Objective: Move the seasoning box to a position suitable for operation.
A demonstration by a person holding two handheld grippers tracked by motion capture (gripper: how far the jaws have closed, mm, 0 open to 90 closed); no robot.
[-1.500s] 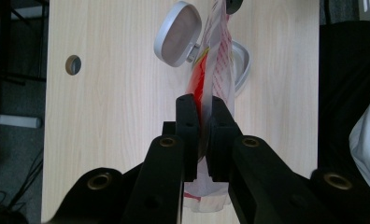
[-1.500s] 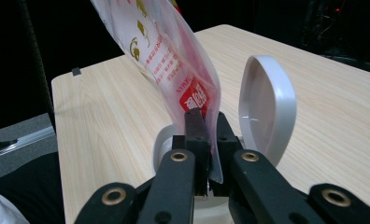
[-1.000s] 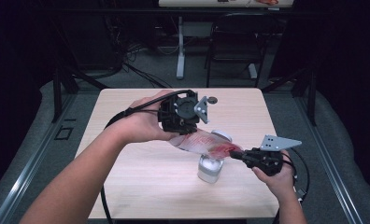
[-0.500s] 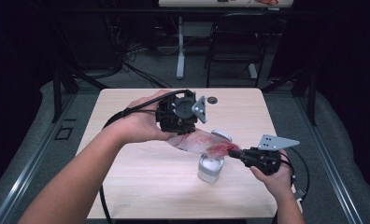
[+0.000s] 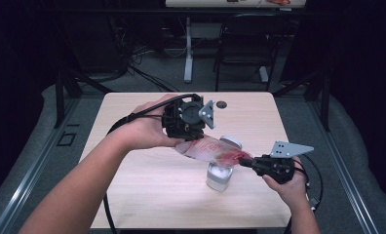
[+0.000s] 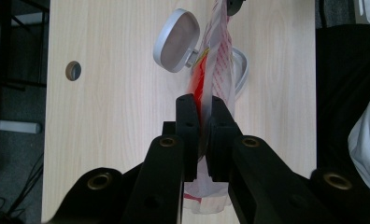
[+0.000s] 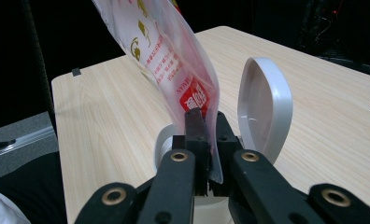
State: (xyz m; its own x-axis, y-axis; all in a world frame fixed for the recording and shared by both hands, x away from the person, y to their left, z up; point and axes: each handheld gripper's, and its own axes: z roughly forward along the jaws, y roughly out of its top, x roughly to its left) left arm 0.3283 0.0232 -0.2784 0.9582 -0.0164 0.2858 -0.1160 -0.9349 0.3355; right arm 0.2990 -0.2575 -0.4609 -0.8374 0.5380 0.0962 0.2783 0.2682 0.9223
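A clear plastic bag (image 5: 211, 148) with red print is stretched above the table between my two grippers. My left gripper (image 5: 185, 131) is shut on its upper end; in the left gripper view the bag (image 6: 214, 70) runs away from the closed jaws (image 6: 200, 105). My right gripper (image 5: 243, 163) is shut on the lower end, and in the right gripper view the bag (image 7: 167, 51) rises from the clamped jaws (image 7: 206, 119). Under the bag stands a small white container (image 5: 218, 177) with its hinged lid (image 7: 263, 105) flipped up. The same lid (image 6: 177, 39) appears grey from above.
The light wooden table (image 5: 147, 185) has a round cable hole (image 5: 222, 104) near its far edge. Black cables trail from both grippers across the table. A chair and desk legs stand on the floor beyond the table.
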